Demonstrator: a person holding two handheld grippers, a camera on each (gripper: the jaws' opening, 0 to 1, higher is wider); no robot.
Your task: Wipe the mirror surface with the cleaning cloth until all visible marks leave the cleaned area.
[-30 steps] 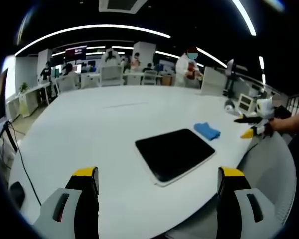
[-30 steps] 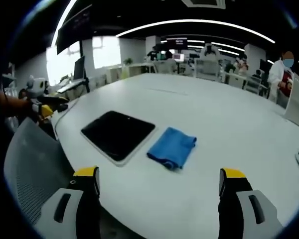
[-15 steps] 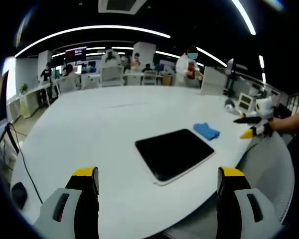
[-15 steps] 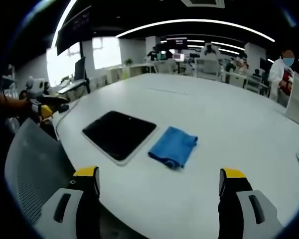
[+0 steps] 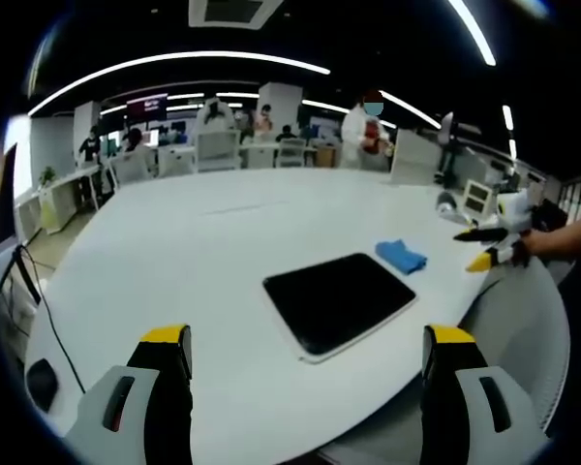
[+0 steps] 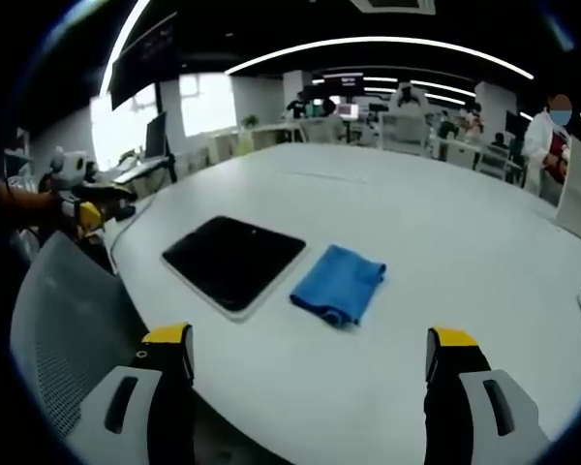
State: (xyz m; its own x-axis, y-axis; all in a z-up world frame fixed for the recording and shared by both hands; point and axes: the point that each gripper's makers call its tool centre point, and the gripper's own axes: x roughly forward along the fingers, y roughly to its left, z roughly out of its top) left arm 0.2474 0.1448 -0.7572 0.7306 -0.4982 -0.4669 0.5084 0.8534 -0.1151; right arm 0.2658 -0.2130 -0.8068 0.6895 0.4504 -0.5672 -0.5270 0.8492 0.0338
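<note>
Hanging wide and empty over the table's near edge, the right gripper has the blue cleaning cloth straight ahead, nearer than the mirror just left of it. The left gripper, fingers also spread, faces the mirror first. Nothing stands between; seated people are far behind.

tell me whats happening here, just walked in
A person holds a claw in each hand over a white table, set to wipe a mirror. The dark mirror lies flat with the folded blue cloth right beside it, untouched. The left claw and the right claw are both open, empty and back from the table edge, so wiping hasn't begun.
</note>
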